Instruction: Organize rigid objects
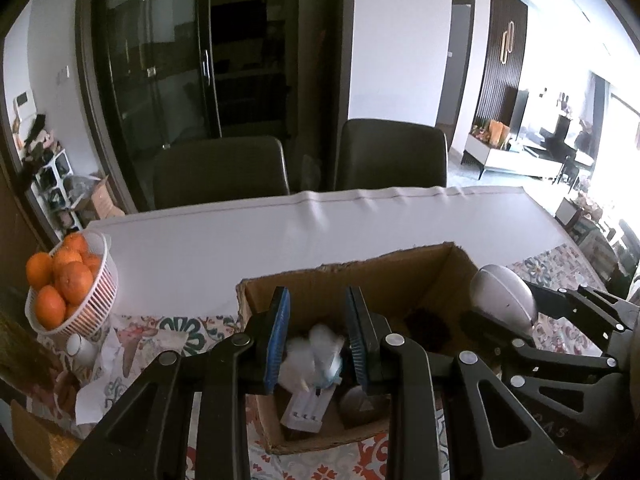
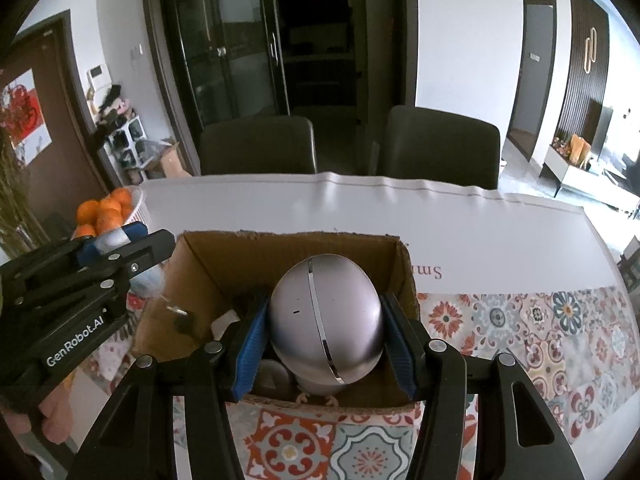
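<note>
Your right hand-held gripper [image 2: 322,336] clamps the silver egg-shaped device [image 2: 325,320] over the open cardboard box [image 2: 200,264] on the table [image 2: 520,340], while your left hand-held gripper [image 1: 318,340] grips a whitish, blurred object [image 1: 316,352] above the same box, well apart from the basket of oranges [image 1: 70,284].

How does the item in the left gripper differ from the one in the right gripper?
The left gripper pinches a small pale blue-white plastic item; the right gripper clamps a large silver egg-shaped device with a chrome seam. Both are held over the open cardboard box.
</note>
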`<state>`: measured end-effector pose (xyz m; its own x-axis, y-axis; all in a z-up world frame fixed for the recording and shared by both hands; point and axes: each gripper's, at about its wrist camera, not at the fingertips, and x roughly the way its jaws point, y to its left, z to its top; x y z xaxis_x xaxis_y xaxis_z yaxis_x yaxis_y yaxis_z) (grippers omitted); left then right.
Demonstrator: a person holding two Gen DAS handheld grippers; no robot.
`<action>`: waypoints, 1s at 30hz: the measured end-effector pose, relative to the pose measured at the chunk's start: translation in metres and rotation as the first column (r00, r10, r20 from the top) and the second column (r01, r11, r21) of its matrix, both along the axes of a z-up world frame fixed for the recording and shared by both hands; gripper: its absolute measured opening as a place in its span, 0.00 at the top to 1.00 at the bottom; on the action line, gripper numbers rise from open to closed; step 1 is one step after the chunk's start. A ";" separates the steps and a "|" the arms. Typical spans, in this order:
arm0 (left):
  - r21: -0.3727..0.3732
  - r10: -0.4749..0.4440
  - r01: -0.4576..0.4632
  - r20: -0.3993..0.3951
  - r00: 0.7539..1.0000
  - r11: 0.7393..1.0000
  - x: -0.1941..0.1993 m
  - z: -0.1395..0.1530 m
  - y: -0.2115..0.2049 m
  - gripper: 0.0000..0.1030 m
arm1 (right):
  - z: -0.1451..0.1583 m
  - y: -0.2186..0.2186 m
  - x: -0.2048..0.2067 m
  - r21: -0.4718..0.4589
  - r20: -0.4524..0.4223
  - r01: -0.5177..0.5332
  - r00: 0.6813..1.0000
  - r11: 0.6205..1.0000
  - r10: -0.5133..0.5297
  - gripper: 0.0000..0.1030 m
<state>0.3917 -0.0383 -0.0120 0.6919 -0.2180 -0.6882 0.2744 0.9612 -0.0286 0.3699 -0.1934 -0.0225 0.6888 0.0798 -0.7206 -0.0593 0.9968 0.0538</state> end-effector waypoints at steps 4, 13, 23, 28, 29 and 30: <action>0.009 0.010 -0.010 -0.014 1.000 1.000 -0.001 -0.005 0.000 0.62 | -0.003 0.000 0.001 -0.017 -0.006 0.010 1.000 1.000 -0.010 0.38; 0.028 0.057 -0.057 0.004 0.998 0.998 -0.022 -0.001 0.004 0.60 | 0.005 -0.006 -0.017 -0.013 0.021 0.059 0.998 0.998 -0.058 0.38; -0.009 0.079 -0.079 0.050 0.996 0.997 -0.075 0.022 0.014 0.50 | 0.030 -0.004 -0.065 -0.026 0.112 0.091 0.990 0.995 -0.088 0.38; -0.013 0.092 -0.091 0.085 0.992 0.996 -0.109 0.036 0.021 0.38 | 0.046 0.000 -0.100 -0.044 0.166 0.120 0.980 0.992 -0.111 0.38; -0.013 0.093 -0.092 0.094 0.991 0.996 -0.115 0.040 0.023 0.38 | 0.049 0.002 -0.107 -0.055 0.178 0.127 0.977 0.990 -0.115 0.38; -0.015 0.095 -0.094 0.106 0.990 0.995 -0.123 0.043 0.024 0.36 | 0.052 0.003 -0.113 -0.062 0.187 0.131 0.975 0.989 -0.117 0.38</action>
